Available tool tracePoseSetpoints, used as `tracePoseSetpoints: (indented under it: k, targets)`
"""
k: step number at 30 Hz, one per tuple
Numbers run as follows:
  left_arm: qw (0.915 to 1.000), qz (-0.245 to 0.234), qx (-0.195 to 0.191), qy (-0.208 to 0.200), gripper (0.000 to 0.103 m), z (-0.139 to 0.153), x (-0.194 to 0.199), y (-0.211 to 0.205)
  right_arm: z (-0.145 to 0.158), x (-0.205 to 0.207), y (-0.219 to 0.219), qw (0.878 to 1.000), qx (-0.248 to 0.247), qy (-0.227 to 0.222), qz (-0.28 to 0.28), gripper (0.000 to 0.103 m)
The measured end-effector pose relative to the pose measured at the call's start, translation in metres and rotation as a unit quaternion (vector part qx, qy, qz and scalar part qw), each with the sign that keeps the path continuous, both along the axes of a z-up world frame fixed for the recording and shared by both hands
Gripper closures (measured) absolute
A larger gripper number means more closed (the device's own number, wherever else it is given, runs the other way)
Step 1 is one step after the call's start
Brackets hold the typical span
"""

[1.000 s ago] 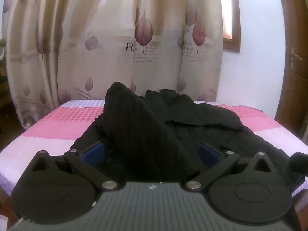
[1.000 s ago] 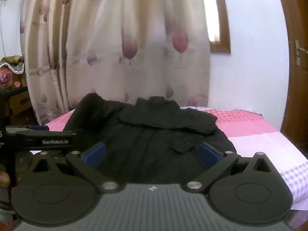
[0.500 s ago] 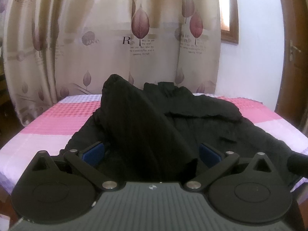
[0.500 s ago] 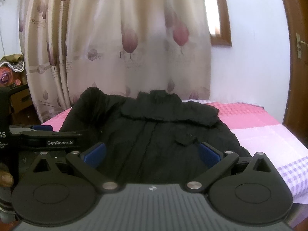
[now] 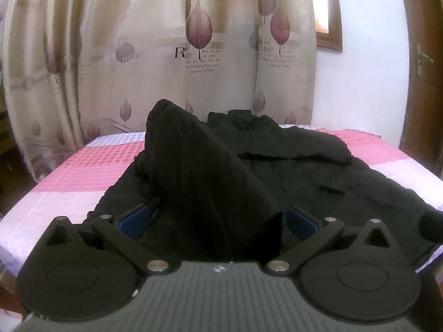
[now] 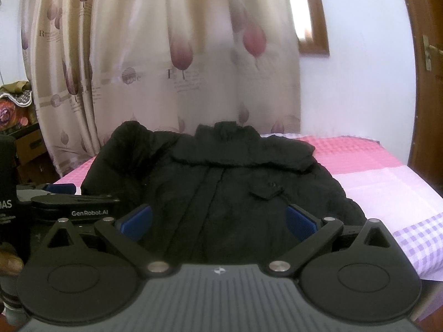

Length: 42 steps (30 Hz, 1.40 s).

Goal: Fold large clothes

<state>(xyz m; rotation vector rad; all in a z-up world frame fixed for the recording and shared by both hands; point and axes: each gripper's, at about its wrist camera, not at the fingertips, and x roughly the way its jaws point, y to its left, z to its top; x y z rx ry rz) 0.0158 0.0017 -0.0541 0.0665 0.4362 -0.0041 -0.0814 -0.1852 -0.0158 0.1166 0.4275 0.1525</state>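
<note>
Jacket (image 6: pixel 235 182), black, one item, lies front-up on the bed (image 6: pixel 368 182), collar toward the curtain (image 6: pixel 166 63); its near hem reaches the bed's front edge. One sleeve (image 5: pixel 199 182) rises as a peaked ridge between the spread fingers of the left gripper (image 5: pixel 217 218) (contact with pads not discernible). Right gripper (image 6: pixel 218 218) spread wide, pinching nothing. Bare sheet remains on both sides.

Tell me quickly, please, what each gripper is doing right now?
Left gripper: open, with a raised fold of the black jacket between its fingers, not clamped.
Right gripper: open, holding nothing.
</note>
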Motion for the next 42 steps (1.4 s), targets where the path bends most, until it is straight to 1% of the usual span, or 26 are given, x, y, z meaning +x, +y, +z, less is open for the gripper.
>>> tracePoseSetpoints:
  k: [7, 11, 14, 15, 16, 17, 18, 19, 20, 21, 23, 25, 27, 28, 30, 31, 32, 35, 37, 38, 39, 40, 41, 42]
  targets:
    - [0.9999, -0.002, 0.005, 0.011, 0.0, -0.005, 0.002, 0.0, -0.003, -0.001, -0.003, 1.0, 0.01, 0.012, -0.001, 0.0]
    - [0.9996, -0.014, 0.013, 0.022, 0.0, -0.011, 0.006, -0.003, -0.004, 0.0, -0.002, 1.0, 0.012, 0.016, -0.002, 0.0]
    - [0.9991, -0.023, 0.025, 0.028, 0.006, -0.017, 0.009, -0.005, -0.005, -0.001, -0.003, 1.0, 0.019, 0.015, -0.003, 0.0]
    - [0.9988, -0.026, 0.027, 0.032, 0.012, -0.02, 0.011, -0.005, -0.005, 0.0, -0.004, 1.0, 0.017, 0.014, -0.003, 0.0]
    - [0.9985, -0.027, 0.031, 0.037, 0.024, -0.022, 0.013, -0.004, -0.005, 0.0, -0.004, 1.0, 0.016, 0.015, -0.003, 0.0]
    - [0.9982, -0.028, 0.033, 0.042, 0.033, -0.024, 0.016, -0.003, -0.005, 0.0, -0.004, 1.0, 0.017, 0.016, -0.003, 0.0]
    - [0.9978, -0.028, 0.033, 0.05, 0.056, -0.026, 0.019, 0.0, -0.005, -0.001, -0.004, 1.0, 0.019, 0.013, -0.004, 0.0]
    - [0.9972, -0.029, 0.029, 0.063, 0.074, -0.028, 0.023, 0.003, -0.005, 0.0, -0.004, 1.0, 0.02, 0.012, -0.004, 0.0]
    - [0.9966, -0.027, 0.019, 0.076, 0.08, -0.03, 0.028, 0.009, -0.005, 0.0, -0.003, 1.0, 0.019, 0.013, -0.004, 0.0]
    - [0.9964, -0.023, 0.01, 0.081, 0.084, -0.031, 0.03, 0.015, -0.005, 0.0, -0.003, 1.0, 0.019, 0.013, -0.004, 0.0]
    - [0.9975, -0.006, -0.004, 0.07, 0.086, -0.025, 0.03, 0.033, -0.005, 0.002, -0.003, 1.0, 0.019, 0.01, -0.004, 0.0]
    - [0.9982, 0.035, -0.012, 0.046, 0.088, -0.009, 0.031, 0.06, -0.005, 0.004, -0.003, 1.0, 0.012, 0.01, -0.003, 0.0]
    - [0.9959, 0.087, -0.014, 0.023, 0.088, 0.011, 0.037, 0.096, -0.004, 0.008, -0.004, 1.0, 0.007, 0.012, -0.002, 0.0]
    - [0.9936, 0.112, -0.011, 0.014, 0.089, 0.02, 0.041, 0.113, -0.004, 0.01, -0.004, 1.0, 0.008, 0.011, 0.0, 0.0]
    - [0.9854, 0.17, -0.014, 0.001, 0.089, 0.04, 0.053, 0.157, -0.003, 0.016, -0.005, 1.0, 0.005, 0.013, 0.002, 0.0]
    - [0.9791, 0.203, -0.016, -0.001, 0.09, 0.048, 0.063, 0.183, -0.004, 0.019, -0.004, 1.0, 0.003, 0.015, 0.003, 0.0]
    - [0.974, 0.226, -0.017, 0.002, 0.09, 0.052, 0.072, 0.202, -0.004, 0.022, -0.004, 1.0, 0.002, 0.016, 0.004, 0.0]
    - [0.9556, 0.293, -0.025, 0.021, 0.091, 0.054, 0.101, 0.258, -0.007, 0.033, -0.001, 1.0, 0.001, 0.023, 0.009, 0.0]
    - [0.9446, 0.326, -0.024, 0.032, 0.09, 0.049, 0.115, 0.285, -0.008, 0.041, 0.002, 1.0, -0.003, 0.026, 0.012, 0.0]
    - [0.9388, 0.34, -0.032, 0.044, 0.09, 0.044, 0.124, 0.301, -0.009, 0.046, 0.004, 0.999, -0.008, 0.029, 0.015, 0.0]
    - [0.9331, 0.352, -0.044, 0.056, 0.089, 0.038, 0.132, 0.316, -0.008, 0.05, 0.006, 0.999, -0.015, 0.033, 0.018, 0.0]
    - [0.928, 0.363, -0.053, 0.063, 0.086, 0.032, 0.139, 0.328, -0.009, 0.052, 0.008, 0.999, -0.012, 0.025, 0.019, 0.0]
    - [0.924, 0.373, -0.055, 0.065, 0.081, 0.027, 0.143, 0.338, -0.009, 0.056, 0.009, 0.999, -0.016, 0.024, 0.022, 0.0]
    - [0.9185, 0.386, -0.052, 0.067, 0.072, 0.02, 0.147, 0.347, -0.008, 0.06, 0.01, 0.999, -0.022, 0.025, 0.025, 0.0]
